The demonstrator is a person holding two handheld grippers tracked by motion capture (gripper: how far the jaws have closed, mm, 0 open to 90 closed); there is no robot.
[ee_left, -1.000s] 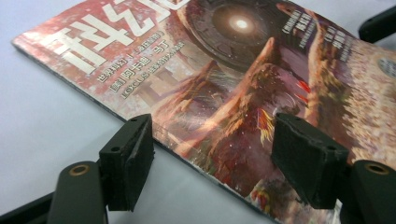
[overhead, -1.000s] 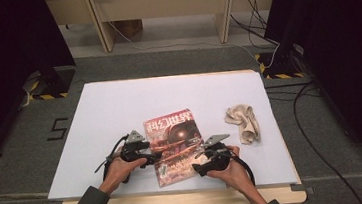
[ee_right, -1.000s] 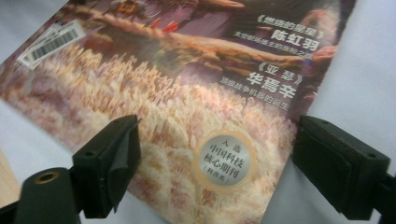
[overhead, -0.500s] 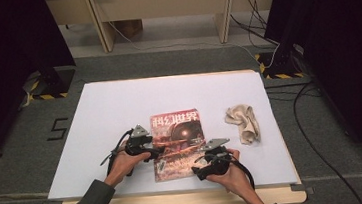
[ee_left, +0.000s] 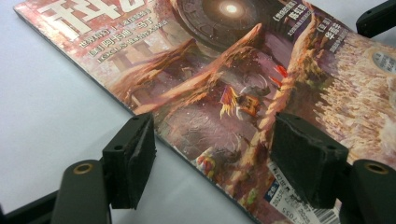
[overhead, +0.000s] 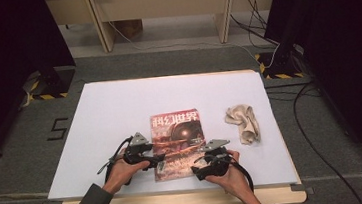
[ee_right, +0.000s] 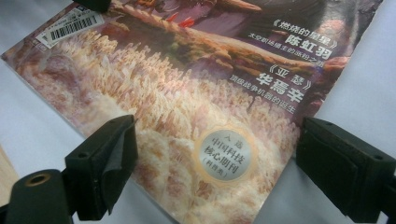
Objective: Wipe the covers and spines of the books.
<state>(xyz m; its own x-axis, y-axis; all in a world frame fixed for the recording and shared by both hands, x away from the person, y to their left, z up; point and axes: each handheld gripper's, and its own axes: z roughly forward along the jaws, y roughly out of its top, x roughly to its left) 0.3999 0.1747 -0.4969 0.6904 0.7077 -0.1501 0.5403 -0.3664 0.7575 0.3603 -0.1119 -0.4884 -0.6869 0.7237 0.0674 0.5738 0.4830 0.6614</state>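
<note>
A magazine with a reddish cover and a white title lies flat on the white table, near the front edge. My left gripper sits at its near left edge. In the left gripper view the gripper is open, its jaws have just been closing a little, and the magazine edge runs between them, untouched by the pads. My right gripper is at the near right corner. The right gripper view shows it open, its jaws straddling the corner of the magazine.
A crumpled beige cloth lies on the table right of the magazine. Wooden desk legs and cables stand beyond the far edge, with dark curtains at both sides. The table's front edge is just behind my hands.
The magazine has turned from a tilt to lie squarer to the table. My left hand has shifted slightly right with it; the right hand has stayed put.
</note>
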